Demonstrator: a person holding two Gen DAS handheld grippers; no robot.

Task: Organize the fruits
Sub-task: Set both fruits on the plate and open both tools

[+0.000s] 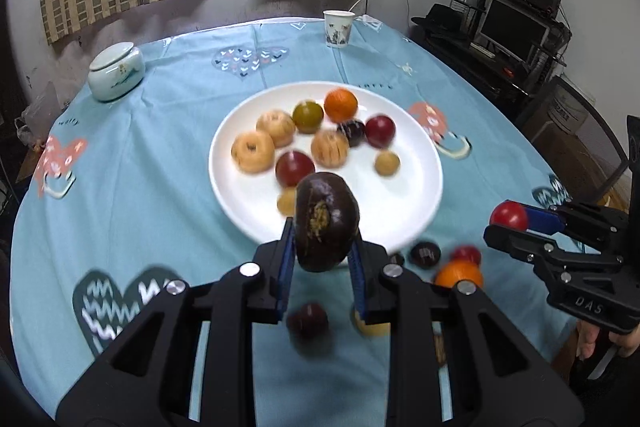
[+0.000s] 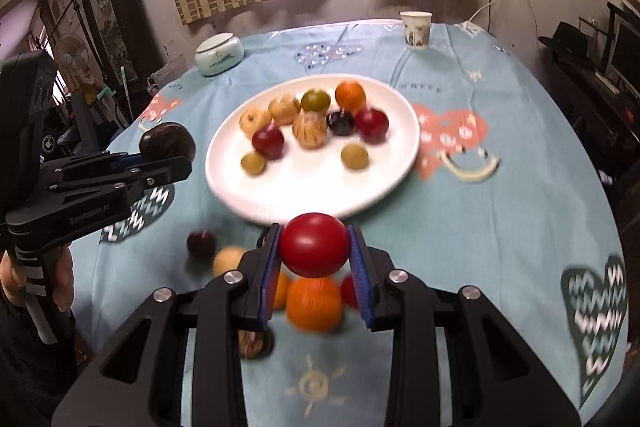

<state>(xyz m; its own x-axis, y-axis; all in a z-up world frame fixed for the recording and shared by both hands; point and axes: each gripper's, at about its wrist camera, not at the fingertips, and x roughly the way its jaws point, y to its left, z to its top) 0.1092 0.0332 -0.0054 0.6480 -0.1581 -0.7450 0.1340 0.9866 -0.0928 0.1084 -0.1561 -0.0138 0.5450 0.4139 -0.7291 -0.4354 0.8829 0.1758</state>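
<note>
Passionfruit (image 1: 326, 223), long axis upright, clamped in left tongs (image 1: 320, 259); right tongs (image 2: 314, 263) clamp tomato (image 2: 314, 250).

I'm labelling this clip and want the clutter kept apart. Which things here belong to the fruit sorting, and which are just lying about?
Part of the job:
- white plate with fruit on it
- dark brown fruit in the left gripper
- red fruit in the right gripper
- loose orange on the cloth

Just lying about:
- paper cup
- lidded ceramic jar
- monitor
</note>
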